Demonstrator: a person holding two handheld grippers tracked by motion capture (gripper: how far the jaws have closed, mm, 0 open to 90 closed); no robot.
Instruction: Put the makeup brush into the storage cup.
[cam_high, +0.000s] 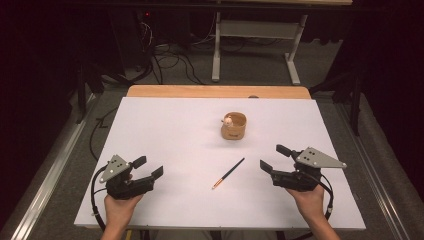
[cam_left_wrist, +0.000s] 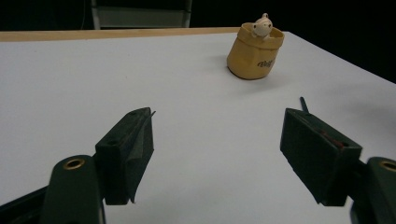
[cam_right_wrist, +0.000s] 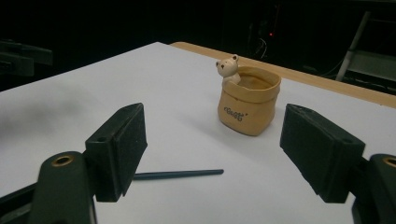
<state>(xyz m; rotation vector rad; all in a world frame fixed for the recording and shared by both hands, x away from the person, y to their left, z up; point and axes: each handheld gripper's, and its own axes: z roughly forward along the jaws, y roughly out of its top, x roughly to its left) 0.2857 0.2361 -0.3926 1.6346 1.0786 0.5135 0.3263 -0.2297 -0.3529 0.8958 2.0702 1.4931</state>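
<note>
With both the left gripper (cam_high: 148, 167) and the right gripper (cam_high: 273, 158) held wide and empty, the thin pencil (cam_high: 228, 173) lying flat between them, near the bear pot (cam_high: 233, 126), could be rolled away by a shallow, off-centre pinch

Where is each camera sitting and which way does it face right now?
High view: above the person's side, facing forward and down on the table; both hands and the left gripper and right gripper show.
Left gripper view: low on the left gripper, facing the cup; its open fingers show.
Right gripper view: low on the right gripper, facing cup and pencil.
Shared: both gripper views hold the cup.
</note>
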